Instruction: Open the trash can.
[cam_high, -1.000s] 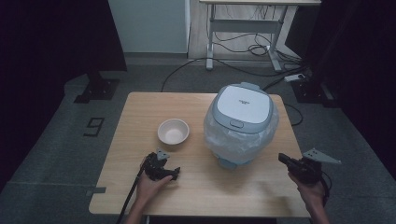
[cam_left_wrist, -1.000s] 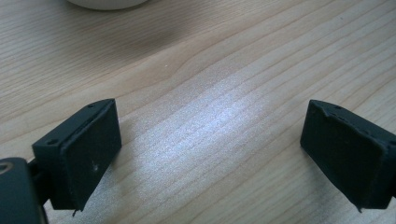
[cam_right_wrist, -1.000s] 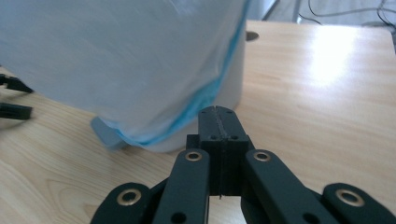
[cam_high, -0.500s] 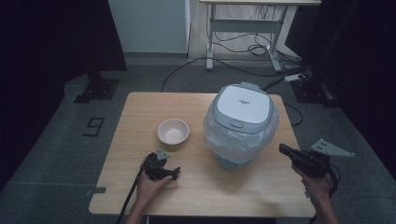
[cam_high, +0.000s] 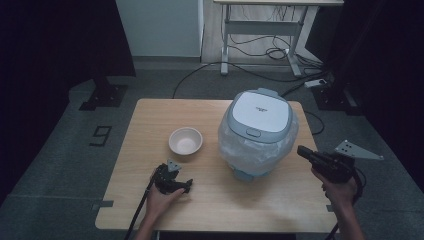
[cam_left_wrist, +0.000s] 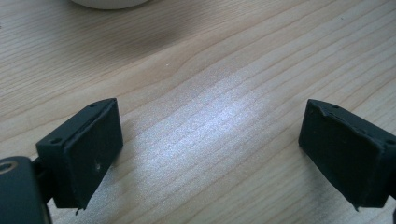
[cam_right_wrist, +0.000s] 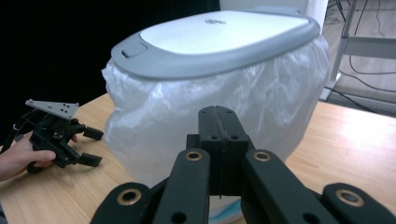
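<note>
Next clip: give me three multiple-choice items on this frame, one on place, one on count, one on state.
1. Where does the small white round bowl stand?
A. left of the plastic-wrapped grey-lidded rice cooker
B. on its lid
C. on the floor

2. How many bowls are on the light wooden table?
A. one
B. two
C. three

3. How do the right gripper's jaws stand?
A. wide apart
B. shut on the bowl
C. shut together, empty

Key: 1 A, high view shows it left of the cooker; 2 A, a single bowl; 3 C, the jaws meet with nothing between.

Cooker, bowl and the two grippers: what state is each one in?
Cooker: lid shut, body wrapped in plastic, upright.
Bowl: upright, empty.
Left gripper: open, resting on the table.
Right gripper: shut, holding nothing, pointed at the cooker.
</note>
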